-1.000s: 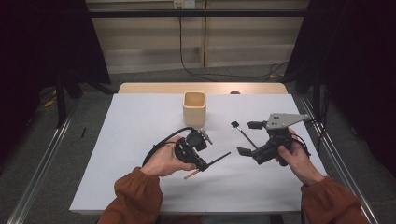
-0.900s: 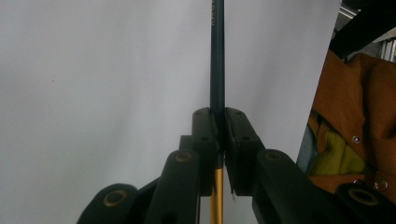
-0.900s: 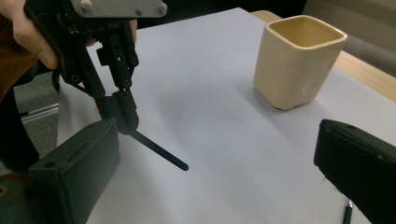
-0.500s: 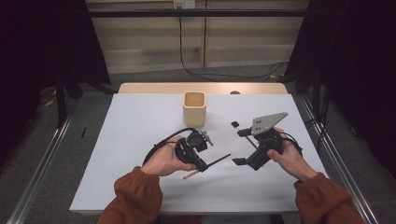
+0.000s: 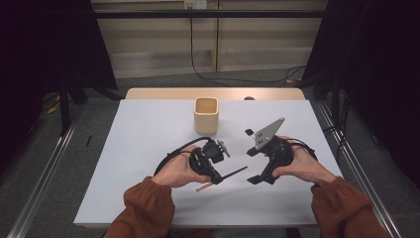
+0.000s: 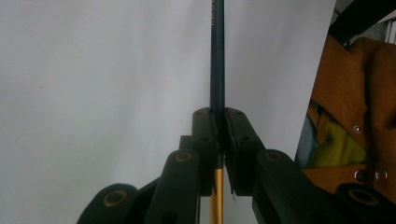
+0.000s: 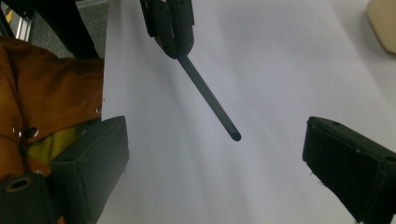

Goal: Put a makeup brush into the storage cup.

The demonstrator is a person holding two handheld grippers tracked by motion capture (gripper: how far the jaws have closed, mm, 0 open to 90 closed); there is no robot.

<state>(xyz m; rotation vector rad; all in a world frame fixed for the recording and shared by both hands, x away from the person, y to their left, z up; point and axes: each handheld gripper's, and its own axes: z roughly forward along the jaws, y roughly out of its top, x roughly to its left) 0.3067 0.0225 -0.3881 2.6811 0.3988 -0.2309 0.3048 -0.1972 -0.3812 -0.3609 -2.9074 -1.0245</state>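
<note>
Nearer the person than the beige cup (image 5: 206,114), the left gripper (image 5: 214,171) clamps a dark pencil (image 5: 232,173) with a golden rear end, clenched tight. To that cup's near right, the right gripper (image 5: 253,163) gapes wide, grasping nothing, pencil tip between its jaws.

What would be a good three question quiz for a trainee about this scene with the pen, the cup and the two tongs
1. True or false: the left tongs are shut on the pen.
2. The right tongs are: A) shut on the pen, B) open, with the pen's free end between their jaws, C) inside the cup.
3. Fill in: the beige cup stands on the white table, ______ from the person than both tongs.

Key:
1. True; the gold end shows behind the jaws, the dark end in front.
2. B
3. farther
</note>
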